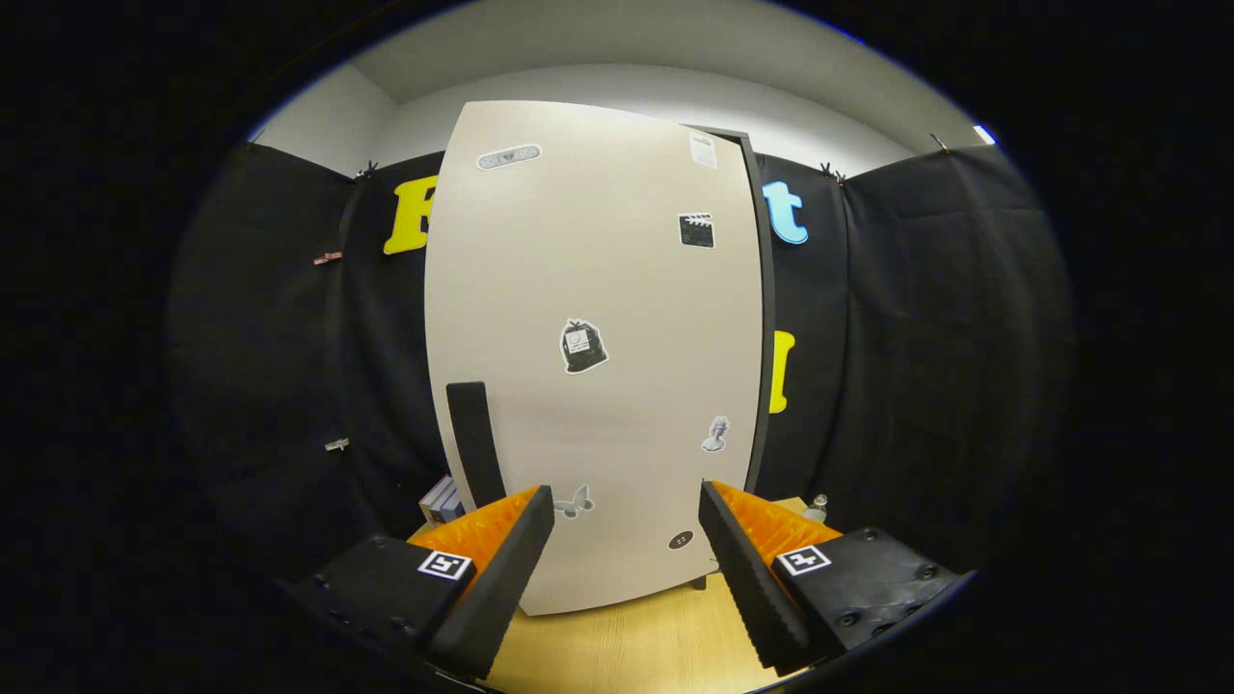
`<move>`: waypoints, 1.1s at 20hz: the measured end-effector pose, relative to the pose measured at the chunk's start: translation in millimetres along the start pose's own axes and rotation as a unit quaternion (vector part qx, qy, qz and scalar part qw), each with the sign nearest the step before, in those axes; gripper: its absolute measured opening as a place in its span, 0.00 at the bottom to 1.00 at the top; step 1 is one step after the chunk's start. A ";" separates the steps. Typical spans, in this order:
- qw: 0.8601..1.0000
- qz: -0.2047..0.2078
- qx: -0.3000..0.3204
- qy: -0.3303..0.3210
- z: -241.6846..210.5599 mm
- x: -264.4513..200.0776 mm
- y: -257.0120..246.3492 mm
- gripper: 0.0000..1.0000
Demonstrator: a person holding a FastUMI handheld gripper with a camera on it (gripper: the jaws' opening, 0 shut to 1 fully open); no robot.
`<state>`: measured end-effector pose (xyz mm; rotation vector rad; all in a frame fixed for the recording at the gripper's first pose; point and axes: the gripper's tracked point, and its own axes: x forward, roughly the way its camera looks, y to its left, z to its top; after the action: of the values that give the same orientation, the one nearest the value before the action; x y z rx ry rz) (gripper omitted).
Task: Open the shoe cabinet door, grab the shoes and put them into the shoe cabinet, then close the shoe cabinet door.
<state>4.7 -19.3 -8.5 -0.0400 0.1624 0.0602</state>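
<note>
A tall pale shoe cabinet door (598, 289) with several small stickers stands straight ahead of me on a wooden table (636, 646). A dark vertical handle (474, 434) runs down its lower left side. The cabinet's dark frame edge (766, 318) shows along the door's right side, and the door looks shut or nearly shut. My gripper (627, 501) is open and held low in front of the door's bottom part, a short way off, with nothing between its fingers. The handle lies just beyond the left finger (506, 559).
A small stack of boxes or books (442, 499) sits on the table left of the cabinet, behind the handle. A small clear object (819, 503) stands at the cabinet's right. Black cloth walls close in behind and on both sides.
</note>
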 end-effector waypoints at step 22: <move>0.999 -0.006 0.002 -0.031 10.5 -0.2 -1.5 0.99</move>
<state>6.3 -20.3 1.9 -0.0356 0.0996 0.0500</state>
